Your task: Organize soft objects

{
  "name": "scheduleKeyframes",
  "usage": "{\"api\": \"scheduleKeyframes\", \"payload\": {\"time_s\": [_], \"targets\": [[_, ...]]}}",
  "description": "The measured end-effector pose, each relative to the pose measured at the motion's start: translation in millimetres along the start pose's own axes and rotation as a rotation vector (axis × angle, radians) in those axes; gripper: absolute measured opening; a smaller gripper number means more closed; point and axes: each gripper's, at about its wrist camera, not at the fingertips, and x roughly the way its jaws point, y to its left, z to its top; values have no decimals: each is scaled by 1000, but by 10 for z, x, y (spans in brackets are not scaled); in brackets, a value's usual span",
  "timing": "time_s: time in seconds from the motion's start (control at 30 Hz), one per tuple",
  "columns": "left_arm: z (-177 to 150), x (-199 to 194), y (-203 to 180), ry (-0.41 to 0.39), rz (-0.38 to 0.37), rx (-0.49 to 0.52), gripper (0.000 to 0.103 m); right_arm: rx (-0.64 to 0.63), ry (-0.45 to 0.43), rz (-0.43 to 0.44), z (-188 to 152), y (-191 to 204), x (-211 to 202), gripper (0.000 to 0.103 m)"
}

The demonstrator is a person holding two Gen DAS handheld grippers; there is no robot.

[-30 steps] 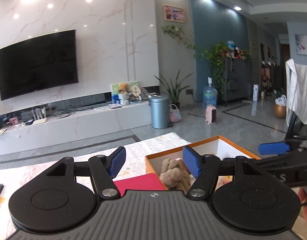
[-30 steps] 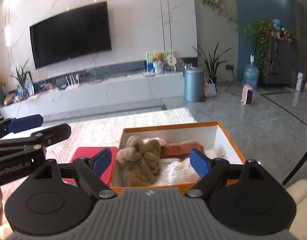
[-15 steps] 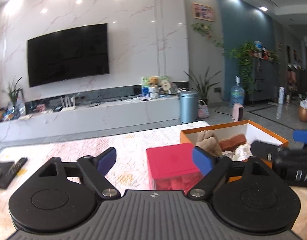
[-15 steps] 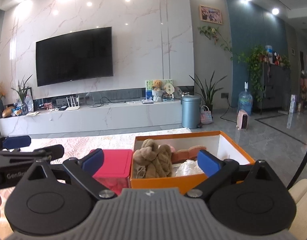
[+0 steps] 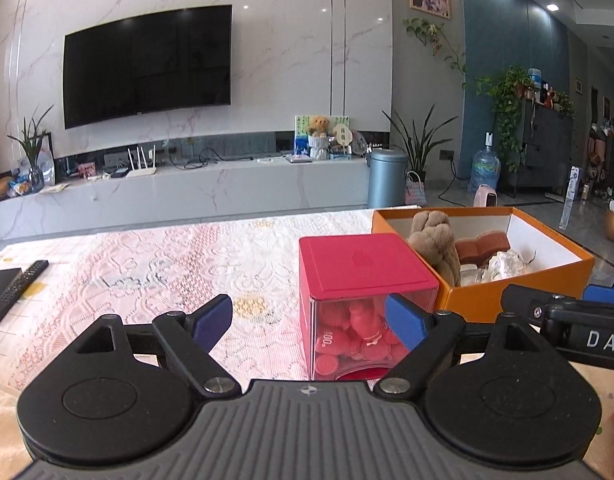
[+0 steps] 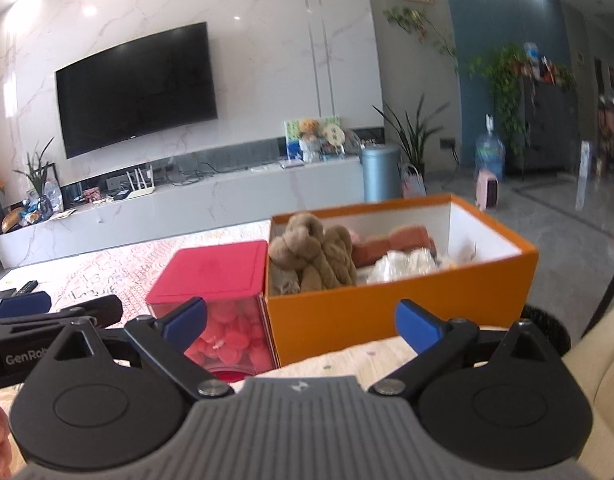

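On the worktop: label lines follow.
Box point(image 6: 403, 312): orange, open-topped; a brown plush toy point(image 6: 315, 256) is seen inside, at its left end.
Red container point(image 5: 363, 272): set touching the box.
Left gripper point(image 5: 309, 316): released, nothing held.
Right gripper point(image 6: 301, 322): released, nothing held.
Advice: the toy should be approached from above, clear of the box rim.

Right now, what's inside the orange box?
In the orange box: a tan plush toy, a reddish-brown soft item and crinkled clear plastic. The near wall and the pile hide whatever lies underneath.
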Motion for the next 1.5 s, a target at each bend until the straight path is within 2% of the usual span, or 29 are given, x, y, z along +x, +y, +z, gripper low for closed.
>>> {"api": "scheduleKeyframes", "payload": {"time_s": [0.2, 0.53, 1.5], "targets": [[-48, 64, -2, 18, 8, 0, 101, 18, -4, -9, -34, -23, 42, 99], [-82, 80, -11, 49, 20, 9, 101, 29, 38, 14, -34, -47, 108, 99], [-32, 35, 19, 41, 26, 5, 101, 34, 51, 14, -25, -71, 140, 99]]}}
